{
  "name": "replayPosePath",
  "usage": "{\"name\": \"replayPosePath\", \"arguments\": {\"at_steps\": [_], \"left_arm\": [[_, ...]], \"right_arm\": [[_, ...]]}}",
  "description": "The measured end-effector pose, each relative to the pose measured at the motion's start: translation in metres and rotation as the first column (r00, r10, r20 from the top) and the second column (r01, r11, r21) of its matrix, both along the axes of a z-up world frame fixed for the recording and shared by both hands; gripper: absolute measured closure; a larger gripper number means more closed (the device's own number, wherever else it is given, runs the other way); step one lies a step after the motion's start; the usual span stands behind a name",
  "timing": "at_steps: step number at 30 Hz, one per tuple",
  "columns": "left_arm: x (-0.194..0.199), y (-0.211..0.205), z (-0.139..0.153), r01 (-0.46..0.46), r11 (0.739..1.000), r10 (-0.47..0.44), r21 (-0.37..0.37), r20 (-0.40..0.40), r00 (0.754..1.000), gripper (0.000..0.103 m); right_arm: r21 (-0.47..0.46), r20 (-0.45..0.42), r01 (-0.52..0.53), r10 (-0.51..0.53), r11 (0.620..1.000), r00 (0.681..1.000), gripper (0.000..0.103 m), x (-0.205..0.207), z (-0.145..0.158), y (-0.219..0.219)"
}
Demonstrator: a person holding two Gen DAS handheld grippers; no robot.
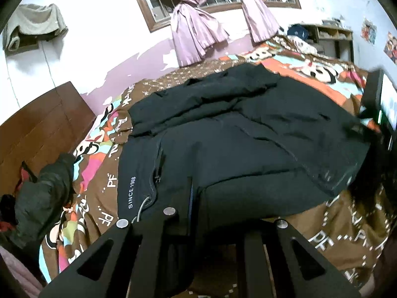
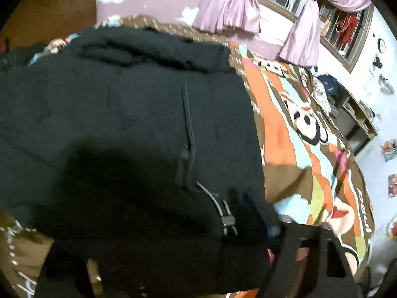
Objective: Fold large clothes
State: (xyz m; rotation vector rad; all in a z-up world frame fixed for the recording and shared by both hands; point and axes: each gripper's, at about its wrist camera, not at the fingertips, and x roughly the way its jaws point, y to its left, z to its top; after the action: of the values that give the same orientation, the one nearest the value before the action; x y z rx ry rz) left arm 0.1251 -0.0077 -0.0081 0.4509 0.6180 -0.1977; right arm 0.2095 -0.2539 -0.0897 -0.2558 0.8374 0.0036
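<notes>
One black jacket (image 1: 235, 144) on one bed (image 1: 335, 233); left gripper (image 1: 196, 213) and right gripper (image 2: 258, 226), jaws each clenched on its hem.

White plaster wall (image 1: 99, 24), paint peeled over a lilac lower band (image 1: 153, 49). Brown wood-framed barred window (image 1: 148, 12) is hung with knotted lilac satin curtains (image 1: 193, 32). Bed is covered by a brown cartoon-print quilt (image 1: 310, 67). Dark wooden headboard (image 1: 42, 129) is seen at one end, an open wooden shelf unit (image 1: 332, 37) at the other. Grey cloth (image 1: 32, 22) is draped over a wall ledge. Small posters (image 2: 389, 146) are stuck on the side wall.
</notes>
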Motion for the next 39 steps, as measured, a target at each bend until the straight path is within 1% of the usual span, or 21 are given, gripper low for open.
{"name": "replayPosePath", "arguments": {"at_steps": [2, 5, 6, 7, 9, 13, 15, 18, 20, 21, 23, 24, 25, 26, 28, 29, 32, 34, 36, 37, 39], "left_arm": [[0.0, -0.004, -0.01, 0.0, 0.999, 0.001, 0.037, -0.019, 1.0, 0.092], [0.001, -0.005, -0.027, 0.006, 0.996, -0.001, 0.093, -0.058, 0.998, 0.091], [0.001, -0.005, -0.033, 0.012, 0.993, -0.003, 0.119, -0.082, 0.997, 0.088], [0.001, -0.006, -0.043, 0.029, 0.986, -0.01, 0.162, -0.12, 0.993, 0.087], [-0.004, -0.006, -0.06, 0.044, 0.976, -0.012, 0.213, -0.15, 0.989, 0.084], [-0.015, -0.01, -0.077, 0.061, 0.954, -0.022, 0.292, -0.137, 0.99, 0.078], [-0.018, -0.011, -0.081, 0.06, 0.948, -0.019, 0.314, -0.133, 0.991, 0.076], [-0.014, -0.009, -0.091, 0.054, 0.936, 0.005, 0.348, -0.165, 0.986, 0.063], [-0.011, -0.006, -0.096, 0.052, 0.933, 0.016, 0.355, -0.186, 0.982, 0.062], [-0.01, -0.003, -0.096, 0.047, 0.935, 0.02, 0.352, -0.185, 0.983, 0.062], [-0.009, 0.003, -0.089, 0.032, 0.949, 0.023, 0.312, -0.169, 0.985, 0.069], [-0.008, 0.007, -0.083, 0.027, 0.959, 0.019, 0.281, -0.158, 0.987, 0.082], [-0.009, 0.011, -0.074, 0.014, 0.971, 0.019, 0.239, -0.136, 0.991, 0.087], [-0.008, 0.011, -0.068, 0.008, 0.974, 0.02, 0.225, -0.121, 0.993, 0.088], [-0.01, 0.016, -0.051, -0.003, 0.983, 0.015, 0.181, -0.064, 0.998, 0.091], [-0.012, 0.015, -0.045, -0.005, 0.986, 0.012, 0.169, -0.044, 0.999, 0.092], [-0.019, 0.021, -0.018, -0.012, 0.994, 0.005, 0.11, 0.062, 0.998, 0.095], [-0.023, 0.026, -0.001, -0.014, 0.998, 0.009, 0.055, 0.098, 0.995, 0.096], [-0.024, 0.036, 0.019, -0.028, 0.999, 0.031, -0.041, 0.068, 0.997, 0.096], [-0.023, 0.04, 0.026, -0.034, 0.997, 0.038, -0.074, 0.051, 0.998, 0.096], [-0.026, 0.048, 0.042, -0.048, 0.991, 0.051, -0.125, 0.023, 0.998, 0.097]], "right_arm": [[0.003, 0.044, -0.034, 0.033, 0.999, 0.998, 0.06, -0.005, 0.011, 0.004], [0.013, 0.078, -0.064, 0.062, 0.998, 0.995, 0.068, -0.004, 0.021, 0.008], [0.029, 0.086, -0.071, 0.068, 0.997, 0.994, 0.069, -0.004, 0.025, 0.009], [0.042, 0.095, -0.074, 0.07, 0.996, 0.993, 0.07, -0.002, 0.028, 0.008], [0.061, 0.118, -0.078, 0.07, 0.995, 0.991, 0.071, -0.002, 0.036, 0.01], [0.086, 0.148, -0.079, 0.066, 0.993, 0.987, 0.071, -0.004, 0.046, 0.012], [0.092, 0.142, -0.079, 0.066, 0.993, 0.988, 0.071, -0.004, 0.045, 0.013], [0.067, 0.126, -0.079, 0.07, 0.995, 0.99, 0.071, -0.002, 0.041, 0.017], [0.074, 0.12, -0.08, 0.071, 0.994, 0.99, 0.072, -0.004, 0.039, 0.016], [0.087, 0.12, -0.08, 0.07, 0.993, 0.99, 0.073, -0.005, 0.039, 0.015], [0.131, 0.133, -0.076, 0.058, 0.988, 0.989, 0.08, -0.009, 0.043, 0.011], [0.153, 0.146, -0.072, 0.049, 0.986, 0.988, 0.082, -0.012, 0.046, 0.008], [0.162, 0.156, -0.07, 0.045, 0.984, 0.987, 0.085, -0.014, 0.049, 0.008], [0.171, 0.167, -0.07, 0.041, 0.983, 0.985, 0.089, -0.017, 0.052, 0.008], [0.182, 0.198, -0.073, 0.036, 0.981, 0.98, 0.091, -0.024, 0.059, 0.009], [0.185, 0.213, -0.073, 0.032, 0.98, 0.976, 0.092, -0.028, 0.063, 0.009], [0.212, 0.261, -0.076, 0.019, 0.974, 0.965, 0.093, -0.039, 0.077, 0.007], [0.238, 0.277, -0.09, 0.022, 0.967, 0.961, 0.094, -0.048, 0.085, 0.009], [0.241, 0.294, -0.119, 0.045, 0.963, 0.955, 0.094, -0.059, 0.093, 0.014], [0.237, 0.304, -0.134, 0.057, 0.962, 0.951, 0.094, -0.065, 0.098, 0.018], [0.272, 0.315, -0.158, 0.068, 0.949, 0.947, 0.094, -0.077, 0.109, 0.018]]}}
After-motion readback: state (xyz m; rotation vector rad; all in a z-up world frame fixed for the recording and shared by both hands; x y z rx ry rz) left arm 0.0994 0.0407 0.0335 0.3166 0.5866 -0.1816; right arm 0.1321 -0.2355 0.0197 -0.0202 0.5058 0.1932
